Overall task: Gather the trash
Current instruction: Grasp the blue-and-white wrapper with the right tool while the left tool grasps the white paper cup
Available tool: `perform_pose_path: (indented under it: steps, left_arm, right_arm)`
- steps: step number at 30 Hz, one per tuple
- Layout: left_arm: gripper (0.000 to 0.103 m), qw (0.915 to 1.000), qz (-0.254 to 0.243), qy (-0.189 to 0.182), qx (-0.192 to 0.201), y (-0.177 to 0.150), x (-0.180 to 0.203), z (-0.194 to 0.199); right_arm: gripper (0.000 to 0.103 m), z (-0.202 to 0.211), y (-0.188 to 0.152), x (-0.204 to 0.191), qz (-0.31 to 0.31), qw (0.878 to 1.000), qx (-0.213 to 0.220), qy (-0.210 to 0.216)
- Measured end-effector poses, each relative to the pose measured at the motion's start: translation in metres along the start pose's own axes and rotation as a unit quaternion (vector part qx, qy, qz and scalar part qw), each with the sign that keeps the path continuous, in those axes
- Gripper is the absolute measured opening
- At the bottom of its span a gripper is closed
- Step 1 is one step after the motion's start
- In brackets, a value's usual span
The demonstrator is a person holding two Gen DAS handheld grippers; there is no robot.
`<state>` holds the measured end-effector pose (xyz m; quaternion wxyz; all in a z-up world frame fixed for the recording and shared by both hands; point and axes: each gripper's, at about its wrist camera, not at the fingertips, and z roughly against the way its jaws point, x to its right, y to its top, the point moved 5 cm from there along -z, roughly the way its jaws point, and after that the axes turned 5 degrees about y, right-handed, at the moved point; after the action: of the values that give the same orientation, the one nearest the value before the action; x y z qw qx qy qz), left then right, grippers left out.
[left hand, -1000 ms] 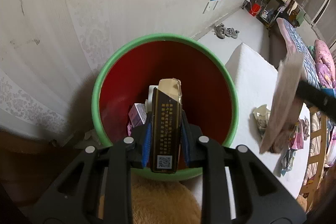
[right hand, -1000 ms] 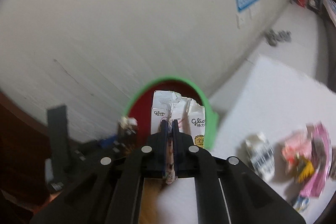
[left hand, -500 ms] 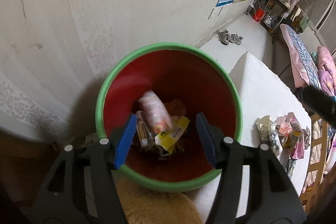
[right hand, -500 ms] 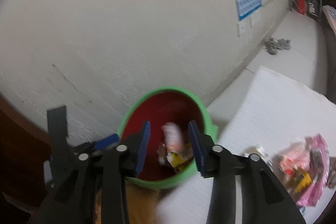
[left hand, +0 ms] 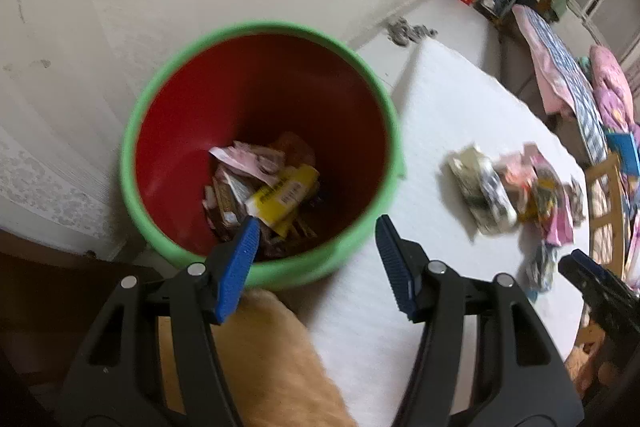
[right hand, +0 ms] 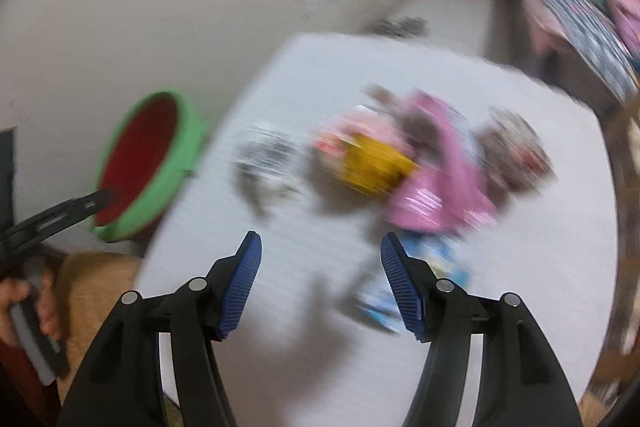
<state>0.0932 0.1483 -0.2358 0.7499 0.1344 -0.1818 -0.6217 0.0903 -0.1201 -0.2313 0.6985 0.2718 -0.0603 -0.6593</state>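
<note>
White worktop (left hand: 452,131) fills most of both views, set against a pale wall, with the bin (left hand: 160,227) standing at its edge. That bin, green outside and red inside, already holds discarded cartons and wrappers (left hand: 264,187). Remaining trash (right hand: 408,163) lies in a loose heap on the worktop, well apart from the bin.

Left gripper (left hand: 316,259) hovers over the bin's near rim; its fingers have just spread apart and hold nothing. Right gripper (right hand: 320,283) hangs above the worktop just short of the heap; its fingers have just been opening, and nothing sits between them.

Risk: the heap is crumpled and overlapping, so a closing grip may catch only a loose flap, or drag neighbouring wrappers off the worktop edge.

Only the left wrist view shows the bin's contents. Only the right wrist view, though blurred, shows the person's hand (right hand: 24,307) on the left tool.
</note>
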Motion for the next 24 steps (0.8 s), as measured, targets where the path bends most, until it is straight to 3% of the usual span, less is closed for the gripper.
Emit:
perform_pose_path:
  steps: [4, 10, 11, 13, 18, 24]
  left_arm:
    - [0.058, 0.9997, -0.020, -0.007, -0.010, -0.015, 0.024, 0.000]
    - [0.058, 0.9987, -0.040, -0.021, -0.024, -0.033, 0.056, 0.005]
    - [0.058, 0.9985, -0.045, -0.022, -0.024, -0.034, 0.060, 0.006]
    - [0.058, 0.9979, -0.057, -0.022, -0.021, -0.036, 0.070, 0.009]
    - [0.058, 0.9965, -0.077, -0.029, -0.014, -0.026, 0.098, 0.008]
    - [0.058, 0.9961, -0.071, -0.053, -0.003, 0.007, 0.137, -0.010]
  right_arm:
    - [0.060, -0.007, -0.016, 0.044, -0.058, 0.998, -0.019, -0.022]
    - [0.064, -0.032, -0.024, 0.063, -0.110, 0.993, -0.036, -0.010]
    - [0.061, -0.036, -0.025, 0.065, -0.119, 0.992, -0.038, -0.013]
    - [0.029, -0.036, -0.025, 0.065, -0.124, 0.992, -0.035, -0.011]
    - [0.010, -0.014, -0.033, 0.064, -0.114, 0.993, -0.020, 0.015]
    - [0.010, 0.015, -0.071, 0.058, -0.088, 0.996, -0.019, 0.022]
